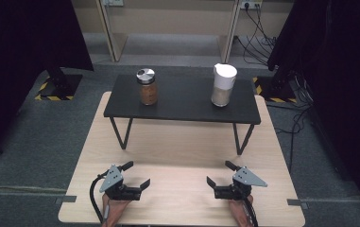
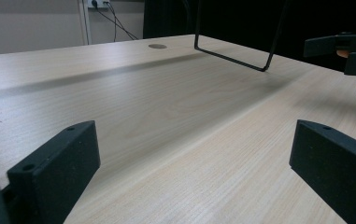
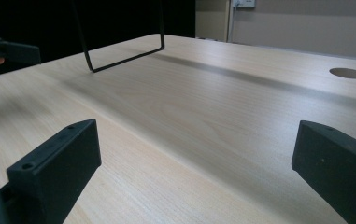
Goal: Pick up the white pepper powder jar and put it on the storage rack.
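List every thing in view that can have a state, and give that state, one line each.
Left claw: open, empty, low over the table near its front edge.
Right claw: open, empty, low over the table near its front edge.
Brown jar: upright on the shelf, silver lid on.
White jar: upright on the shelf, white lid on.
Shelf: standing on the table on wire legs.

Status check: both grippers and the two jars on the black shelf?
Left gripper and right gripper open, empty, low over the light wooden table. Brown-filled glass jar with silver lid and white-lidded jar upright on the black shelf, untouched. Nothing between.
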Available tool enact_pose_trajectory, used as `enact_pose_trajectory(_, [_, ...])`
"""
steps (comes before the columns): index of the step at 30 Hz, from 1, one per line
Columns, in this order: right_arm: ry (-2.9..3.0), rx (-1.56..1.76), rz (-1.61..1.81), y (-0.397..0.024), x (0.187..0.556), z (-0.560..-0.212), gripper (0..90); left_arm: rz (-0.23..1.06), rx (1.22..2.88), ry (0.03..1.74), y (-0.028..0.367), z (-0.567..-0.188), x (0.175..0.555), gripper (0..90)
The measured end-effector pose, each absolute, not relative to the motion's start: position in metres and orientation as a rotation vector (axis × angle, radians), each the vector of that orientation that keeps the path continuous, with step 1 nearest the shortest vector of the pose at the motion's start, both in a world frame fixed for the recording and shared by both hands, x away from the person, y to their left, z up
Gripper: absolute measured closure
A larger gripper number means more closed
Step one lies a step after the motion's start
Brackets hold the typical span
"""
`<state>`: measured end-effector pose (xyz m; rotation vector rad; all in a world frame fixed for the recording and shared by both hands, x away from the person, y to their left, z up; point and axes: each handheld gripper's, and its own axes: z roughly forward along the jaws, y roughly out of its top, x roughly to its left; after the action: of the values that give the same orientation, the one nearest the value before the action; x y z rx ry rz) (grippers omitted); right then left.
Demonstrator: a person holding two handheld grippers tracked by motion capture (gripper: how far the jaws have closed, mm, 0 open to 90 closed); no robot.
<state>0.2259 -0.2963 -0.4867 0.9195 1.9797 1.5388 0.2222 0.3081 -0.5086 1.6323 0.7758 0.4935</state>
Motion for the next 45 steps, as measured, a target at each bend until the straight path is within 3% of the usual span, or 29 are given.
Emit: enact_pose_trajectory(45, [1.962,0.985,1.559,-0.2999,0.2285,-0.4883,1.2,0.485,1.631,0.77,0.309,-0.509,0.2233,1.3])
